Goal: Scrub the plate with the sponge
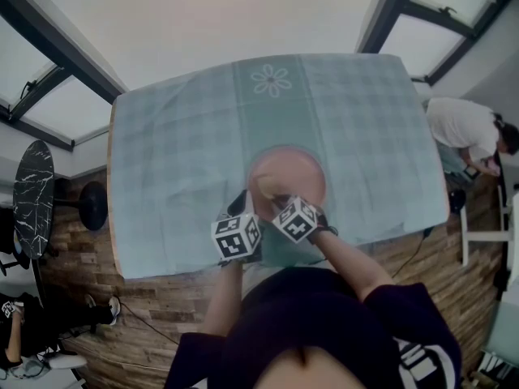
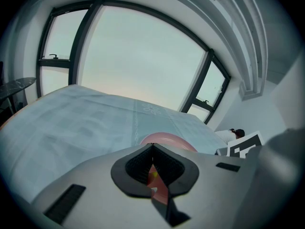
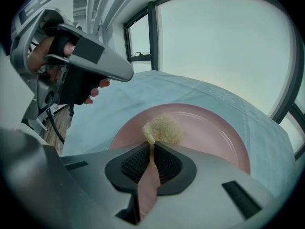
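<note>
A pink plate [image 1: 296, 173] lies on the teal checked tablecloth [image 1: 178, 160], near the table's front edge. My right gripper [image 1: 272, 191] is shut on a tan fibrous sponge [image 3: 163, 129], which rests on the near left part of the plate [image 3: 209, 132]. My left gripper [image 1: 242, 204] sits at the plate's near left rim. Its jaws are shut, with the pink of the plate [image 2: 164, 140] showing in the slit between them, seemingly pinching the rim. The left gripper's body, with a hand on it, fills the upper left of the right gripper view.
The cloth hangs over all table edges. A person in a white top [image 1: 462, 128] bends at the right of the table. A black marble side table [image 1: 32, 197] stands left on the wooden floor. Large windows lie beyond.
</note>
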A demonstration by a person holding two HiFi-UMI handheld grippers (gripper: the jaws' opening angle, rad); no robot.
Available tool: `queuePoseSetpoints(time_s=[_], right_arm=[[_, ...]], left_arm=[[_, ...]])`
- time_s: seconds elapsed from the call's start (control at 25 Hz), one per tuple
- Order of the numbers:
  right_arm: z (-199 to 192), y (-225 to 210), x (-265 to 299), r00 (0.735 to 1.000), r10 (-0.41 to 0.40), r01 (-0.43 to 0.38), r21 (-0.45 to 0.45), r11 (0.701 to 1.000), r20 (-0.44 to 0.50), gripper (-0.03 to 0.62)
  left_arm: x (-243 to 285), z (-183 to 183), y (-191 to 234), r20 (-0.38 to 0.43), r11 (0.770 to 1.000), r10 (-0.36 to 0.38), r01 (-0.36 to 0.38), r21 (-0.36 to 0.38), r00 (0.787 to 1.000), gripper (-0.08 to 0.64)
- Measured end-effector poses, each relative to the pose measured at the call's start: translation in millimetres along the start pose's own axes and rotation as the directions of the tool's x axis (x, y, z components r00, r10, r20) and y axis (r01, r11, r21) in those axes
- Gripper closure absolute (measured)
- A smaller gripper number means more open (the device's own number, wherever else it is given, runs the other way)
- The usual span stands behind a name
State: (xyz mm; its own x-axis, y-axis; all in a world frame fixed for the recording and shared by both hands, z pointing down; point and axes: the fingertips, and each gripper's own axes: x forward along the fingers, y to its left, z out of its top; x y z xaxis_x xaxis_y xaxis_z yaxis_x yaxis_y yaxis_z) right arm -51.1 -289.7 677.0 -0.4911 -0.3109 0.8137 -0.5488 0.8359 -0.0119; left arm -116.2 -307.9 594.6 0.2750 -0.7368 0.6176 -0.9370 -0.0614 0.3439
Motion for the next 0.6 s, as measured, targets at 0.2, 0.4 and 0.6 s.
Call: queuePoseSetpoints(time_s=[0.2,0.4,0.6], right_arm=[[-8,9,-5,1.000,0.017,-0.017,-0.014,1.000,-0.024,0.557],[-14,15,-11,0.999,0.020,-0.022,-0.031,0.999,-0.042,0.557],[-23,18,-16,0.998,0.013,-0.016,-0.050,0.999,-0.068,0.557]], left_arm=[[-6,-5,-4,0.001,1.000,-0.001,0.001,0.004,1.000,0.551],[-11,-9,-8,-0.001,1.000,-0.008,0.009,0.010,1.000,0.551],[-13,-14,-14,0.000,1.000,-0.021,0.021,0.014,1.000,0.551]])
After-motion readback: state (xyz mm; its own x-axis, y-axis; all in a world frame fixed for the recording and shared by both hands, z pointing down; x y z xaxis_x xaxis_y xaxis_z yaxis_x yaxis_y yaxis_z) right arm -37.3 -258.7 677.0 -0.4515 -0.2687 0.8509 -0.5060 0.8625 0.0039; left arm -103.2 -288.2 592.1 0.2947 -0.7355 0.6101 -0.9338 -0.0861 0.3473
